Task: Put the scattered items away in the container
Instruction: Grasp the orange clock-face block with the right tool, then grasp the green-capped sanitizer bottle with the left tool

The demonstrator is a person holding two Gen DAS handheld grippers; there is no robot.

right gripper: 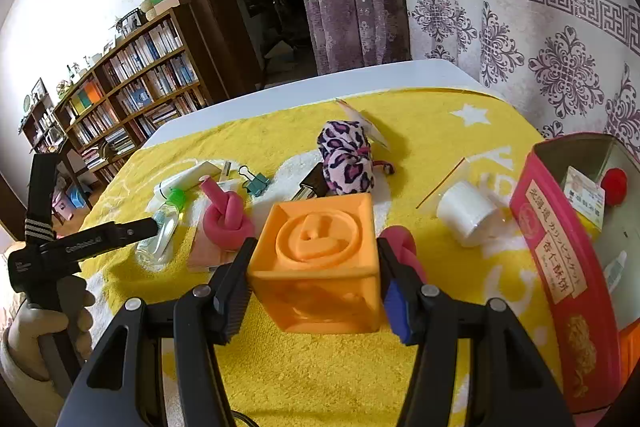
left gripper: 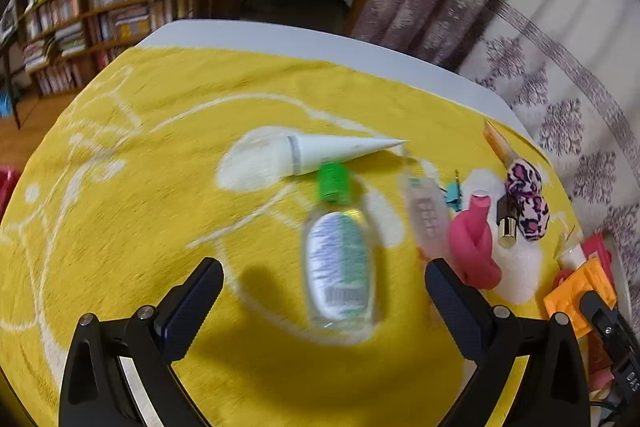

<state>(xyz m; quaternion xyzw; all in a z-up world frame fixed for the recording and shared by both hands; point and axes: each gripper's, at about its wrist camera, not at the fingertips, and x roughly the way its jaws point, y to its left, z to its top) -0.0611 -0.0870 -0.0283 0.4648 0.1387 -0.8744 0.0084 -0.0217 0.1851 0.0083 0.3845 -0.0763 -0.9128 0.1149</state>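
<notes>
My left gripper (left gripper: 323, 264) is open over the yellow towel. A clear bottle with a green cap (left gripper: 340, 251) lies between its fingers without touching either pad. Beyond the bottle lies a white tube (left gripper: 340, 153). To the right are a pink knotted piece (left gripper: 474, 243), a lipstick (left gripper: 507, 223) and a leopard-print scrunchie (left gripper: 524, 203). My right gripper (right gripper: 316, 243) is shut on an orange cube (right gripper: 316, 259), low over the towel. The red tin (right gripper: 560, 227) stands open to the right of the cube, with a few items inside.
A white roll (right gripper: 468, 215) lies between the cube and the tin. A second pink knot (right gripper: 400, 243) sits just behind the right finger. A blue binder clip (right gripper: 256, 183) lies mid-towel. A gloved hand (right gripper: 40, 331) holds the left gripper at the left edge. Bookshelves and curtains stand behind the table.
</notes>
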